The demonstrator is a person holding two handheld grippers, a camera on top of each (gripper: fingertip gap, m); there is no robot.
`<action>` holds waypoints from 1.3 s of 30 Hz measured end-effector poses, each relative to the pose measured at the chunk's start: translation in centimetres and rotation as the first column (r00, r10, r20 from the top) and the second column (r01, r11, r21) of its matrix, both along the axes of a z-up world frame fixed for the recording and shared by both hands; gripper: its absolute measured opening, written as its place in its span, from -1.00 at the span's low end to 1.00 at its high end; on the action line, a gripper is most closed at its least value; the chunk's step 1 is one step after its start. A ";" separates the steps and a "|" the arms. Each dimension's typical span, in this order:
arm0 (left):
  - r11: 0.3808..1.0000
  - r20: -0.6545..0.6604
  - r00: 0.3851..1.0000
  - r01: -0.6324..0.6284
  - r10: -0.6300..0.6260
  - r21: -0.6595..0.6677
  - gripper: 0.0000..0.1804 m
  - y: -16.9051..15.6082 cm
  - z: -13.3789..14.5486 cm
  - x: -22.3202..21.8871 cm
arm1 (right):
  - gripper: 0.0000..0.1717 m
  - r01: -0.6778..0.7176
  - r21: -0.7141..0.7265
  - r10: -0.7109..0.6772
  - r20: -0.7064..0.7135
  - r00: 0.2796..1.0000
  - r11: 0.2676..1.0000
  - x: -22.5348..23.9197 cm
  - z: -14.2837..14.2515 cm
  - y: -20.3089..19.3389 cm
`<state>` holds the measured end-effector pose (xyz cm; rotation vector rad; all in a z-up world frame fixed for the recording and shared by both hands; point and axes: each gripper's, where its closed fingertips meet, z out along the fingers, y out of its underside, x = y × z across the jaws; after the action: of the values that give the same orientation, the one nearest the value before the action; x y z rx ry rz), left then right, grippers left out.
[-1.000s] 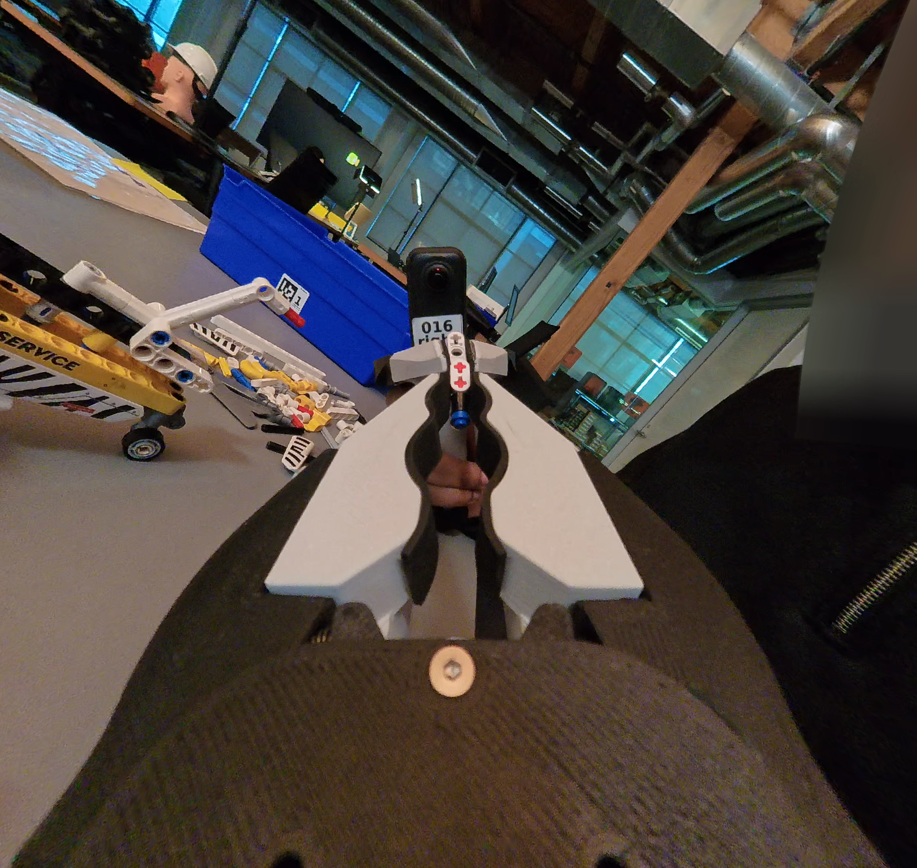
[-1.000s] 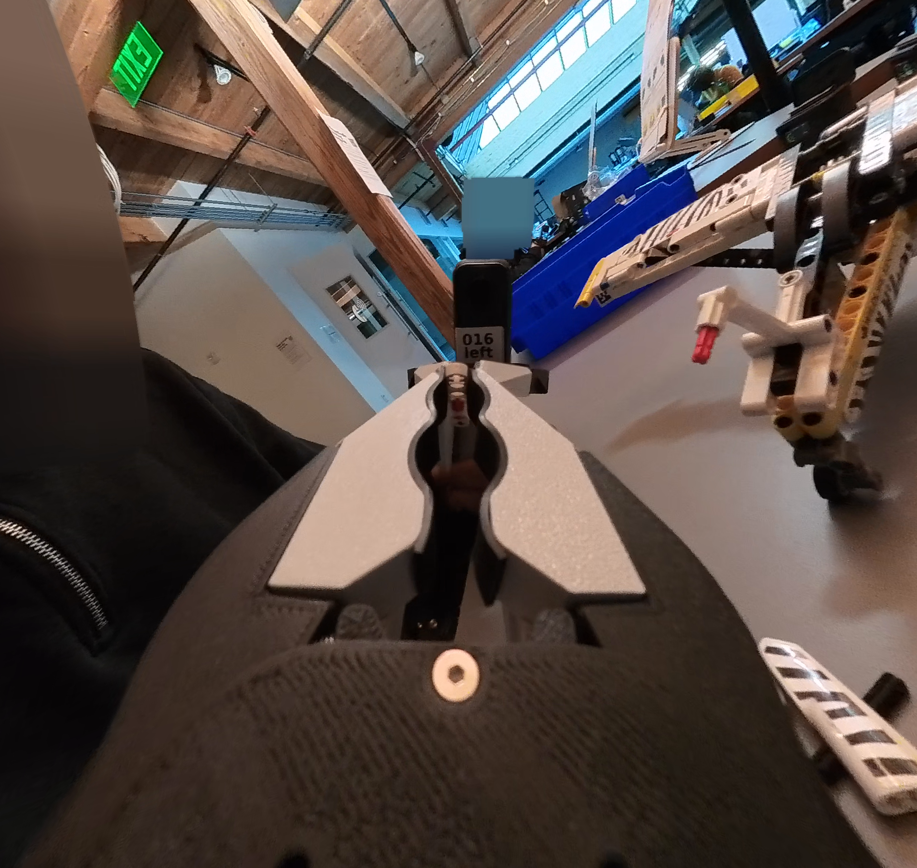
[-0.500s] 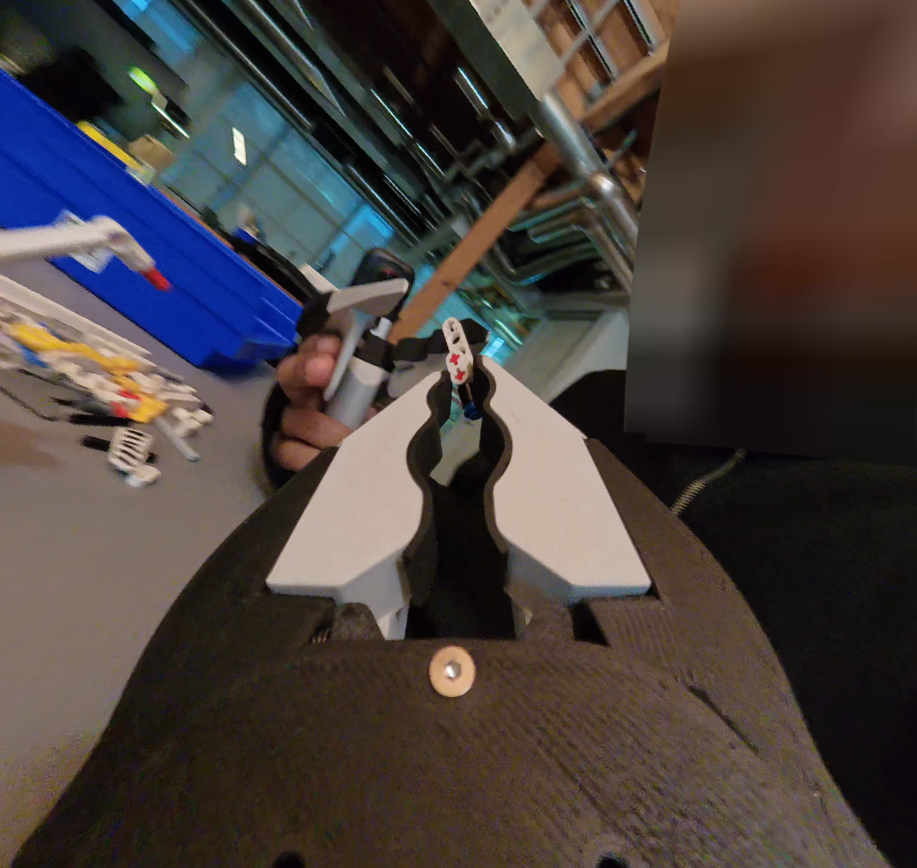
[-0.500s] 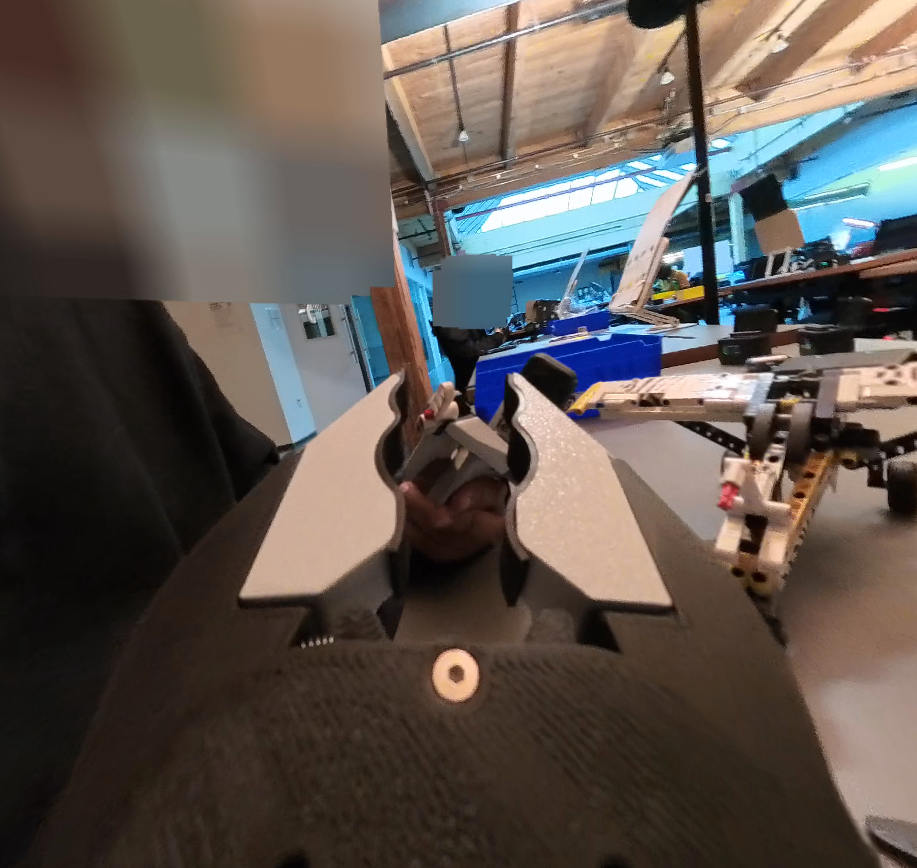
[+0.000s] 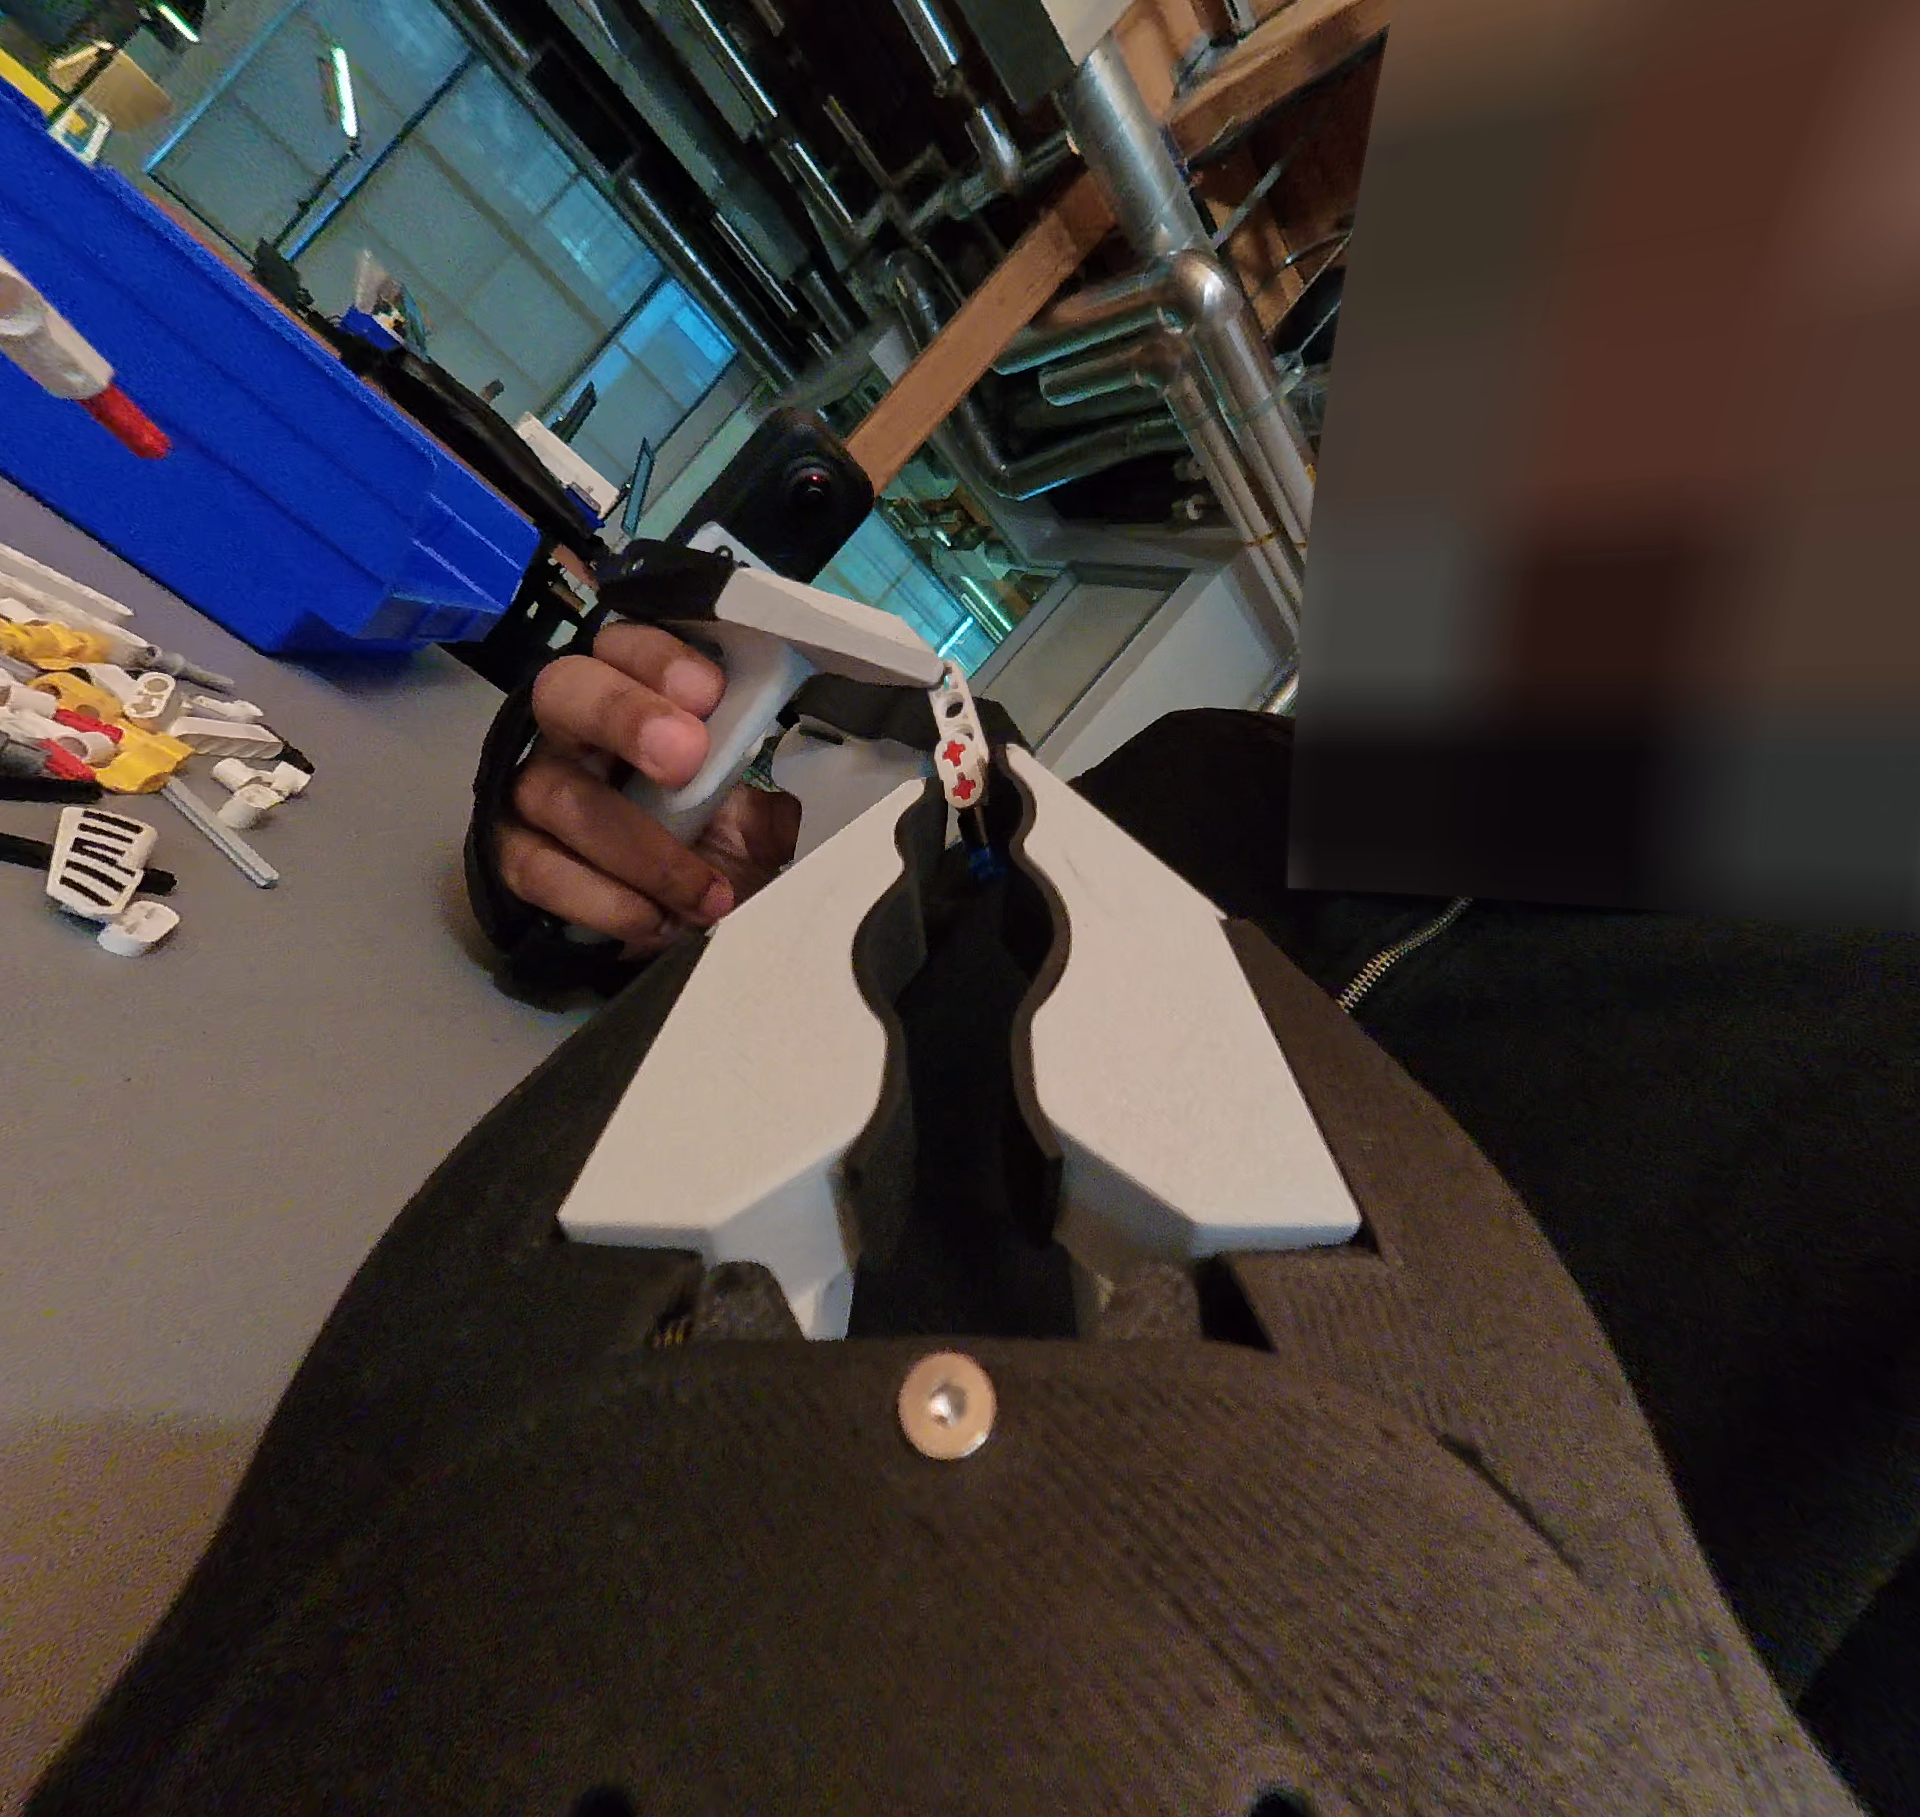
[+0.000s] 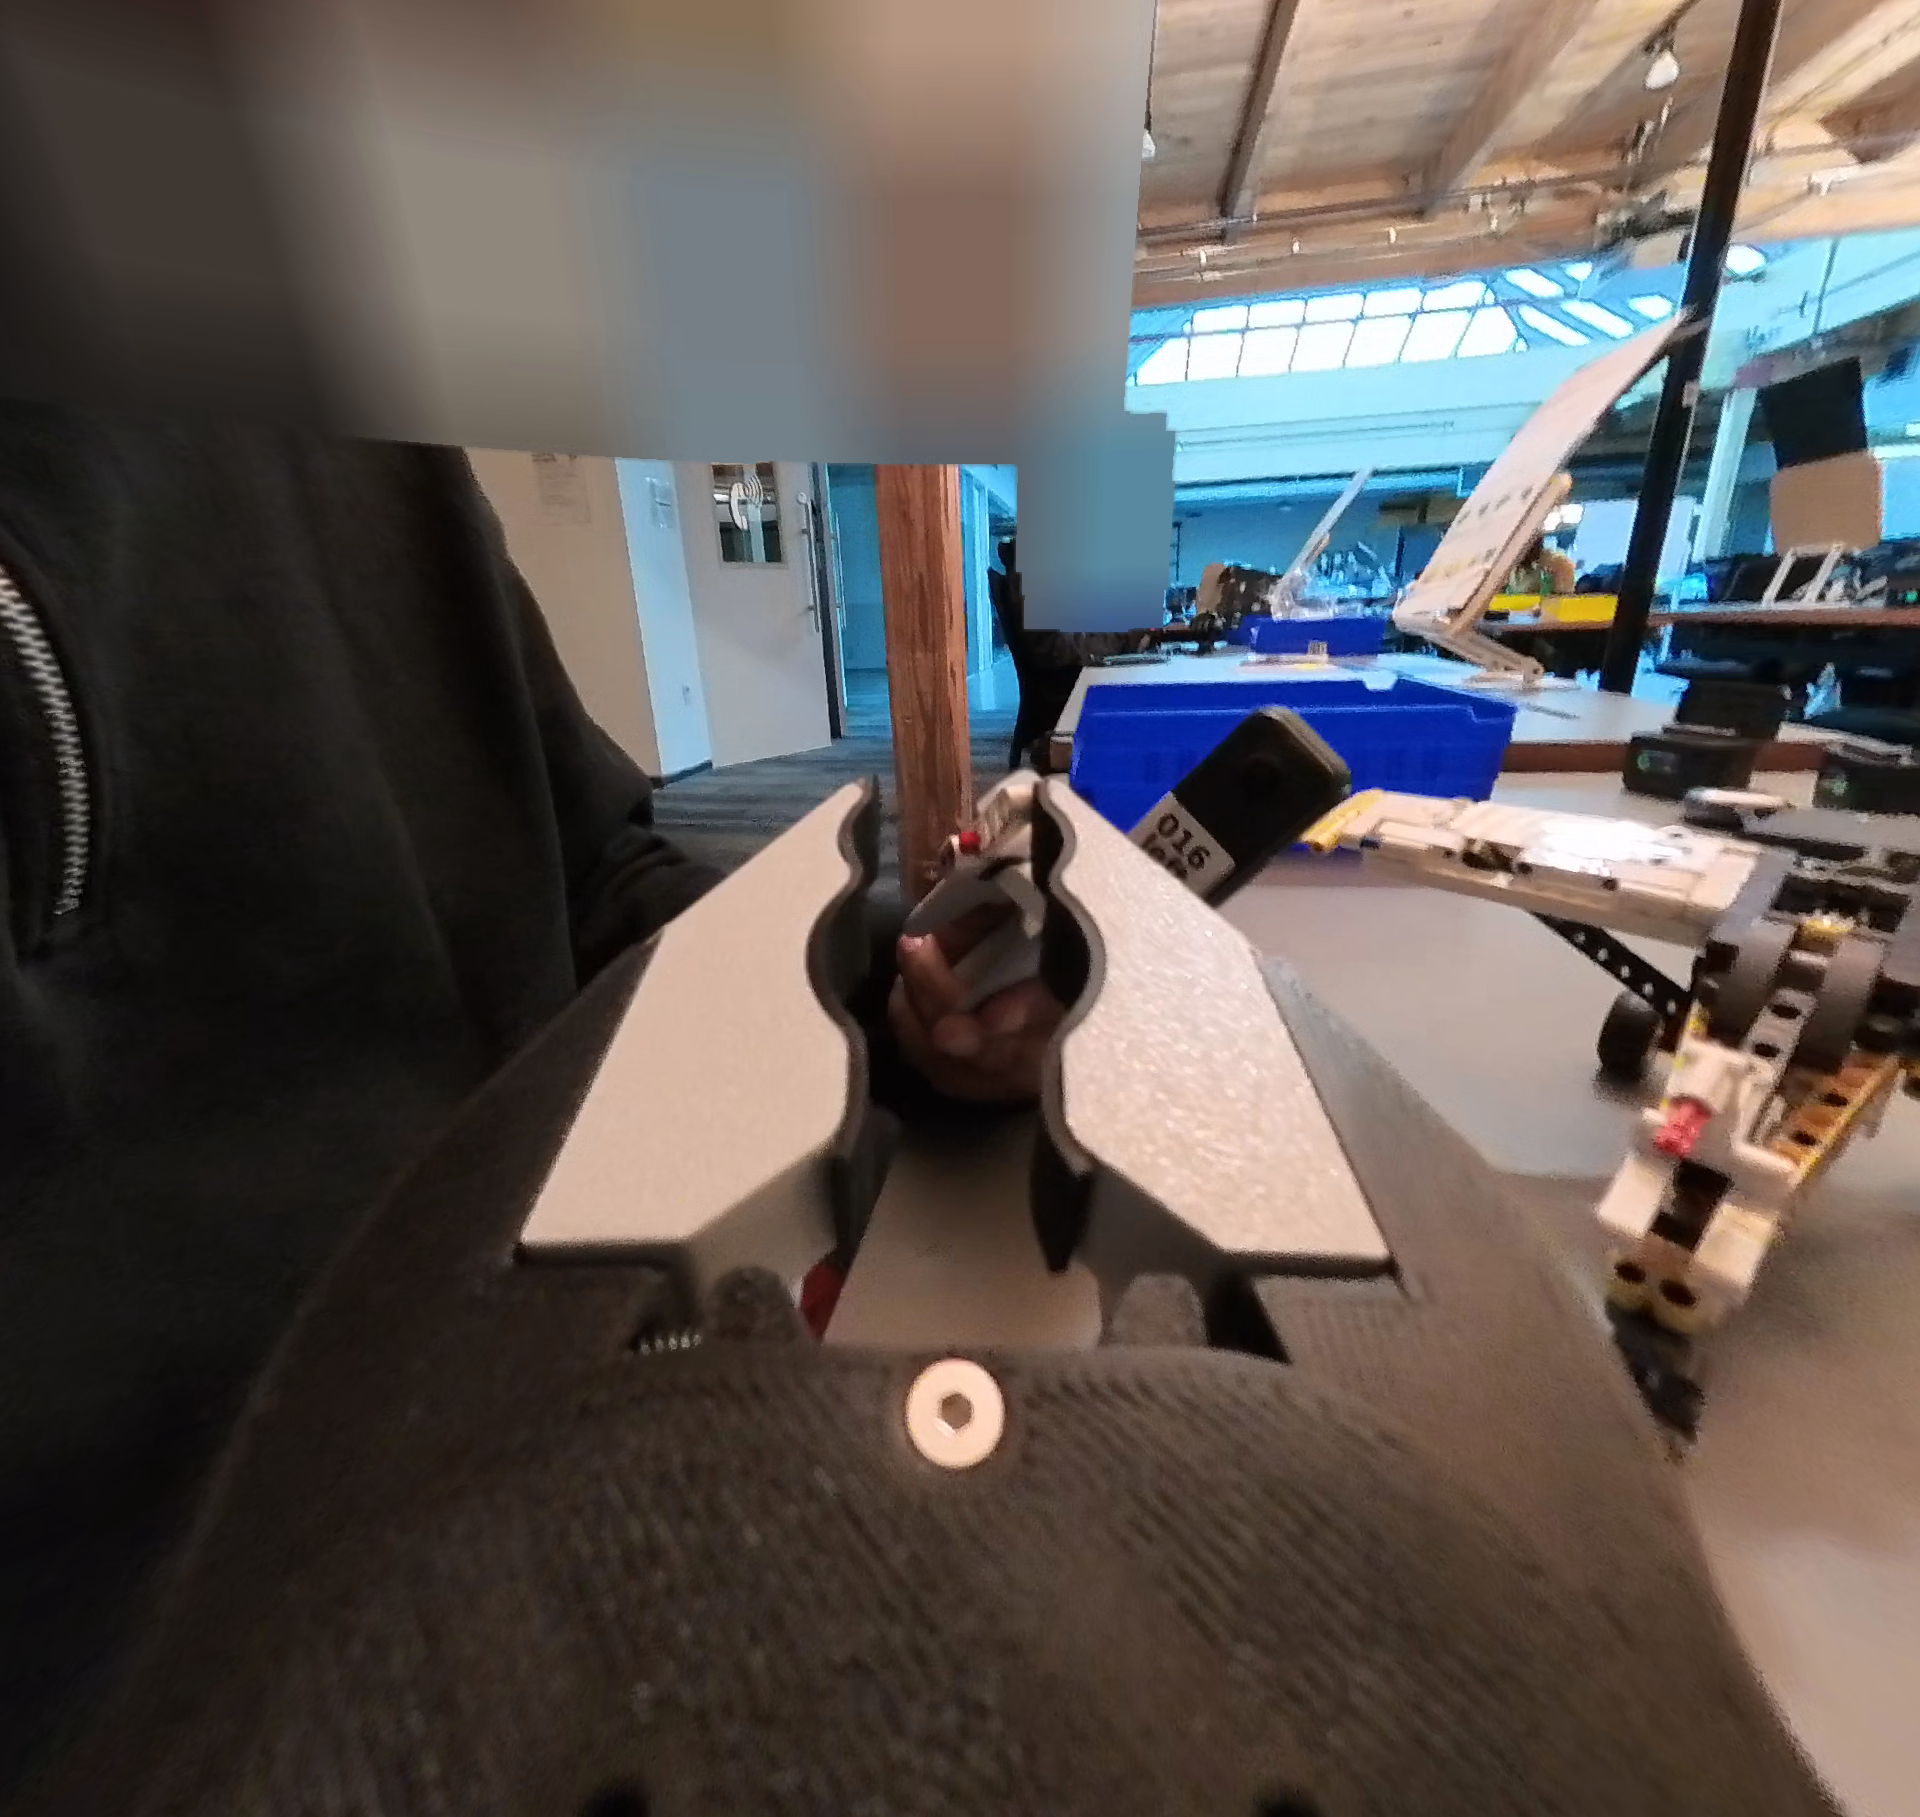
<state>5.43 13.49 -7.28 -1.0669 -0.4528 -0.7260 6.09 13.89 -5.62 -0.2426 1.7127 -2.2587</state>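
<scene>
In the left wrist view my left gripper (image 5: 966, 785) is shut on the lower end of a small white beam (image 5: 958, 739) with two red pins; a blue pin hangs below it. The beam sticks up out of the fingertips. The right gripper's finger (image 5: 831, 635) touches the beam's top end, and a hand (image 5: 623, 780) holds that gripper. In the right wrist view my right gripper (image 6: 956, 801) is open. The white beam (image 6: 992, 817) lies against the inner side of its right finger, clear of the left finger. Both grippers are raised above the grey table (image 5: 208, 1092).
A blue bin (image 5: 208, 417) stands at the back of the table, with loose white, yellow and red parts (image 5: 125, 728) in front of it. A brick-built vehicle with yellow and striped parts (image 6: 1766, 988) stands to the right. A person in a black jacket (image 5: 1558, 1144) is close behind. Both grippers' tips are close together, under 4 cm apart.
A second ago both grippers faced each other, shut on the beam. The right gripper has opened and swung aside; the left one keeps hold of the beam. Both views have turned toward the person.
</scene>
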 end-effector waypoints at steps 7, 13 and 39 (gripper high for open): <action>0.997 -0.013 0.997 0.077 -0.077 0.005 -0.93 0.7 0.1 1.2 | -0.72 -0.005 -0.029 0.004 -0.047 0.999 1.000 0.9 0.2 -0.1; 0.993 0.009 0.993 0.114 -0.115 0.040 -0.93 0.5 0.4 1.5 | -0.80 -0.007 -0.008 0.006 -0.090 0.996 1.000 1.5 -0.3 -0.6; 0.790 -0.366 0.749 -0.610 0.552 -0.057 -0.54 1.2 0.6 -2.2 | -0.99 0.071 -0.042 -0.059 0.235 0.970 0.997 -3.0 0.8 0.1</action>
<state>3.21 14.67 -6.69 -1.1015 -0.5284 0.0646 3.04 13.98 -4.86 0.0689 1.5654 -2.2741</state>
